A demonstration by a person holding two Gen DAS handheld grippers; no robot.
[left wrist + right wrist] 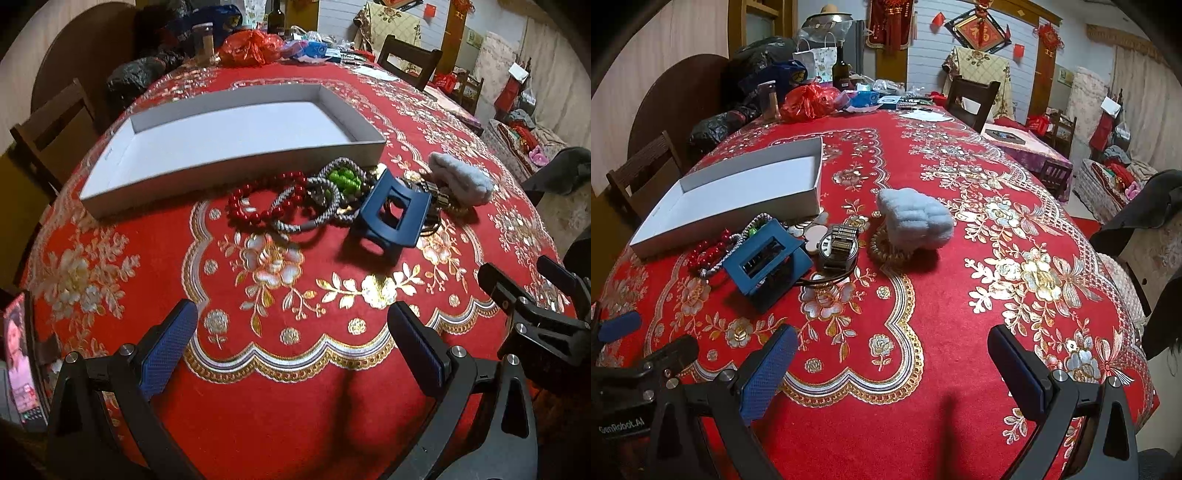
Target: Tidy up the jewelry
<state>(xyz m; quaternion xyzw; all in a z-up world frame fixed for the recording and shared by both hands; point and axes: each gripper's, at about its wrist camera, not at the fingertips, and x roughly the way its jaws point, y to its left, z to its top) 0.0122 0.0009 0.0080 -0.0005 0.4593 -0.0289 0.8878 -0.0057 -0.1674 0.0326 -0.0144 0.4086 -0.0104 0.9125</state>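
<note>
Left claw: I am holding my left gripper point(291, 339) low over the red tablecloth point(295, 406), its blue pads point(168, 347) spread wide and gripping nothing; it is sitting well short of the pile.
Right claw: I am holding my right gripper point(890, 358) the same way, pads point(768, 373) wide apart and bare; its black frame is showing at the right edge of the left view, so the two are hanging close side by side.
Box: the white box point(229, 129) is lying beyond the pile with nothing in it that I can see; its near wall is almost touching the beads.
Pile: the red bead bracelet point(258, 203), the grey braided bracelet point(314, 210), the green bead piece point(345, 179), the blue hair claw point(391, 218), the watch point(838, 245) and the fluffy grey clip point(916, 218) are all lying on the cloth, overlapping or just beside each other.
Progress: I am judging the sorting as not yet begun; every piece is waiting outside the box.
Left to do: I am expecting to lift each piece over the near wall and lay it inside.
Open room: bare cloth is stretching between my claws and the pile, and to the right of the fluffy clip.
Edges: the box wall is crowding the beads from behind; the far-end clutter point(809, 99) is lying well apart.
</note>
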